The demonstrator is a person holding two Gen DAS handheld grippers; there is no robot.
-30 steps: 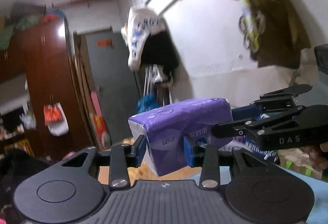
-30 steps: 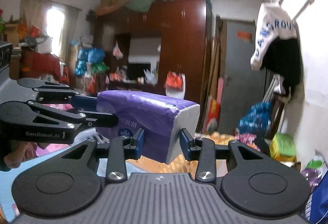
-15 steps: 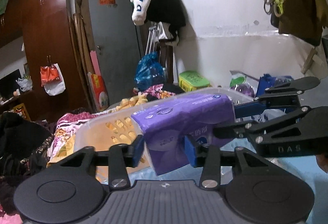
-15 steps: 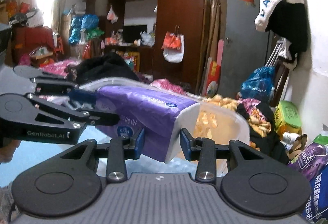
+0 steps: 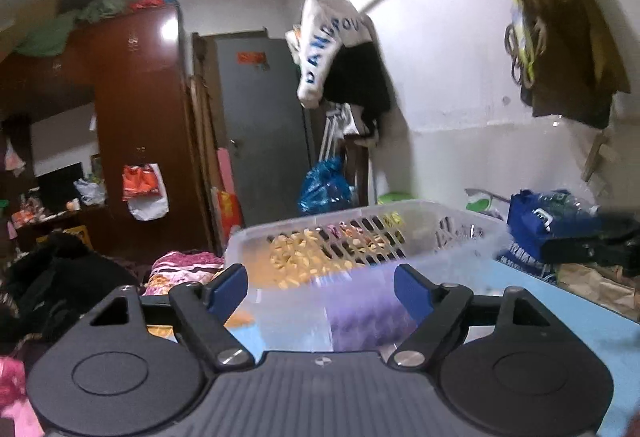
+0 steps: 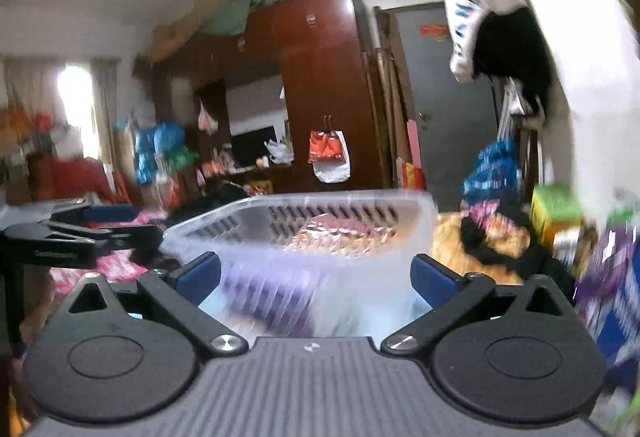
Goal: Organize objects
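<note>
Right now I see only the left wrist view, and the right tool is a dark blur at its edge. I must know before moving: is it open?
Observer: Yes. The right tool is open, its blue pads wide apart, gripping nothing.
Operator: Where is the purple tissue pack from that side?
Observer: The purple tissue pack shows blurred through the near wall of the clear basket, low inside it.
Operator: And my left tool?
Observer: The left tool sits left of the basket, near its rim; blur hides any contact.
</note>
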